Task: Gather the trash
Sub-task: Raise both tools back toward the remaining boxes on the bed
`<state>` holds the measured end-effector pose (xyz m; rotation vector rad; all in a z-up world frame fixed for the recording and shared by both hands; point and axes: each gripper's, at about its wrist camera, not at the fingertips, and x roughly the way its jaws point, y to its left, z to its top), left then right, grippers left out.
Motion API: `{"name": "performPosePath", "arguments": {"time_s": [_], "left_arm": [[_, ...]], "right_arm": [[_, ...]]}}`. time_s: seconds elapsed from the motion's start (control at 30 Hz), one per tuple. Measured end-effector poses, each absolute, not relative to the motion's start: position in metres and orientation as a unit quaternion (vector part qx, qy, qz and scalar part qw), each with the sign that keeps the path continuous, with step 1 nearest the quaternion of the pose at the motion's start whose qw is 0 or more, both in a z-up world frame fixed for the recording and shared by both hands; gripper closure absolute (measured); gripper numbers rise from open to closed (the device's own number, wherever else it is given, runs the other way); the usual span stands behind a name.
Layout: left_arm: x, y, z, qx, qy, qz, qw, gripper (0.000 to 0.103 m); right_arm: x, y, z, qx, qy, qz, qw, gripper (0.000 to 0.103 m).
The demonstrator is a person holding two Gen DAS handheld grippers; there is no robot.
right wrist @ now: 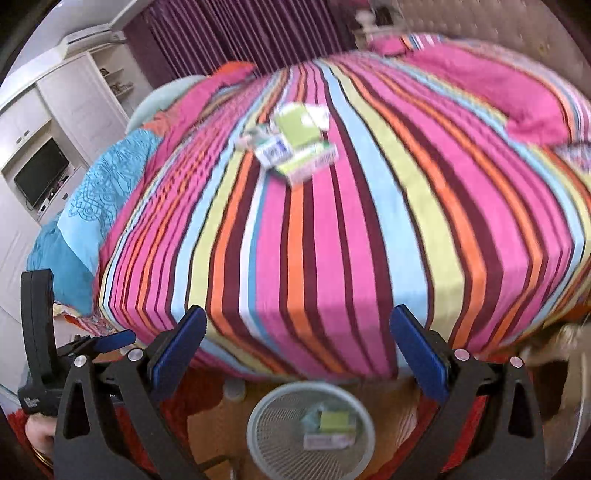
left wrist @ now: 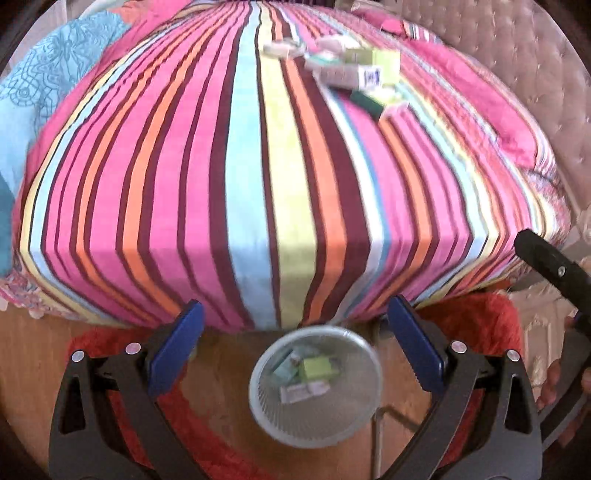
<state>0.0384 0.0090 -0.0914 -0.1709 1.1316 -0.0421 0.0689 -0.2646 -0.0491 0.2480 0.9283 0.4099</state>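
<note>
Both claws, left (left wrist: pixel 295 354) and right (right wrist: pixel 297 358), hang spread and empty above the bin (left wrist: pixel 258 398). Next, reach across the bed (left wrist: pixel 258 184) for the boxes (left wrist: pixel 347 74), gripping one squarely.

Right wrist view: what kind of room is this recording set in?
Most likely a bedroom. A bed with a striped cover fills the view, a padded headboard stands behind it, and white cabinets holding a TV line the wall. A wastebasket sits on the floor.
</note>
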Motion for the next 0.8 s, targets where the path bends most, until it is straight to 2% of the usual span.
{"name": "performPosePath", "arguments": {"time_s": [0.37,0.8], "left_arm": [[0.075,0.0,-0.065,-0.097,0.496,-0.03,0.862,0.007],[0.133,-0.034,-0.058,-0.103,0.472,-0.033,0.875,0.007]], "right_arm": [[0.104,-0.27,-0.027,0.108,0.407,0.195,0.886,0.008],[0.161,-0.269,-0.014,0.087,0.38,0.186,0.902,0.008]]}}
